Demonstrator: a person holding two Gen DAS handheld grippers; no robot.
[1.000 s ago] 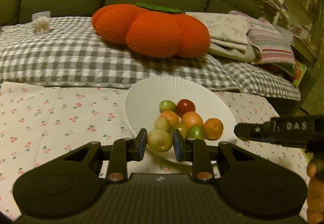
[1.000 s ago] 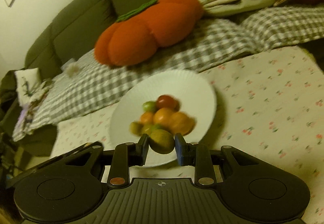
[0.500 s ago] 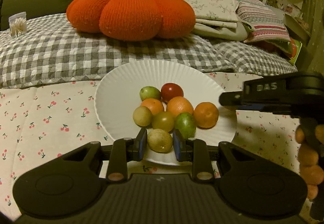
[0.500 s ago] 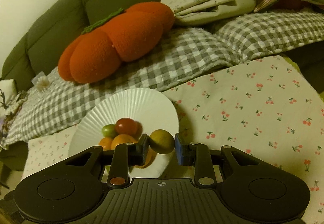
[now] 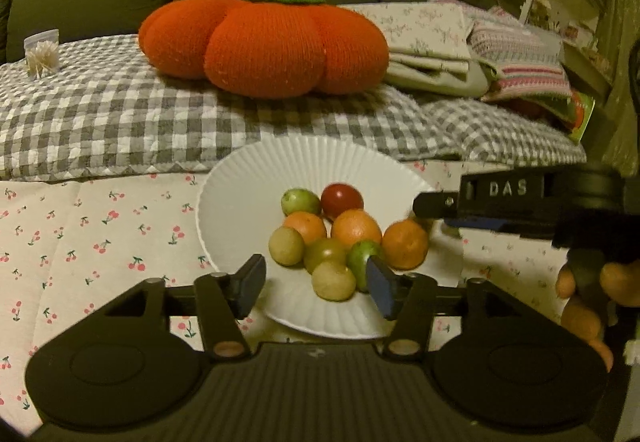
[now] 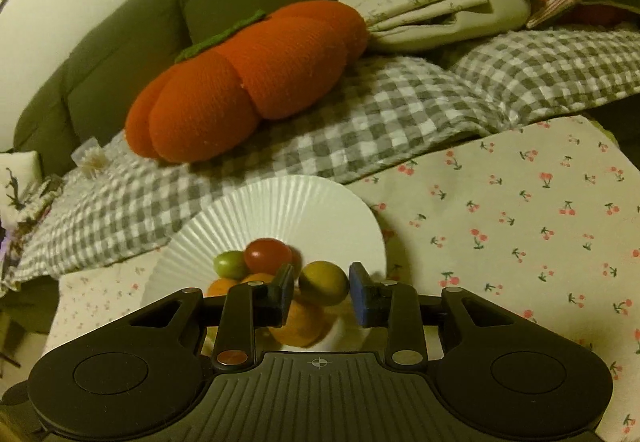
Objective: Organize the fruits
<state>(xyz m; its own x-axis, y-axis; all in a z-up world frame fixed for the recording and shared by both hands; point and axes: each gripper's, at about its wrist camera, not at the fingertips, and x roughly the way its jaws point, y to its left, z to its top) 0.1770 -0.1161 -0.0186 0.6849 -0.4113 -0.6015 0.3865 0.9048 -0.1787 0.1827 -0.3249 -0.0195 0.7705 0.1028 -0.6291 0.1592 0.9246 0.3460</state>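
Observation:
A white fluted plate [image 5: 240, 202] on the cherry-print cloth holds several small fruits: orange, green, yellowish and one red [image 5: 342, 198]. My left gripper [image 5: 316, 288] is opening over the plate's near rim. A yellow-green fruit [image 5: 333, 281] lies on the plate between its fingers, touched by neither pad. My right gripper [image 6: 322, 292] hangs over the plate's [image 6: 280, 202] right side, its jaws opening. A green-yellow fruit [image 6: 323, 282] sits between its pads with a thin gap on each side. From the left wrist, the right gripper [image 5: 424, 210] shows side-on above an orange fruit [image 5: 404, 244].
Behind the plate lie a grey checked blanket [image 5: 120, 122], a big orange pumpkin cushion [image 5: 260, 42], folded cloths [image 5: 432, 42] and a dark green sofa back. A small toothpick jar [image 5: 40, 52] stands far left. A hand [image 5: 580, 294] grips the right tool.
My left jaws have spread and let the yellow-green fruit down onto the plate. The right gripper moved over the plate's right side, and its pads have parted slightly from the green-yellow fruit.

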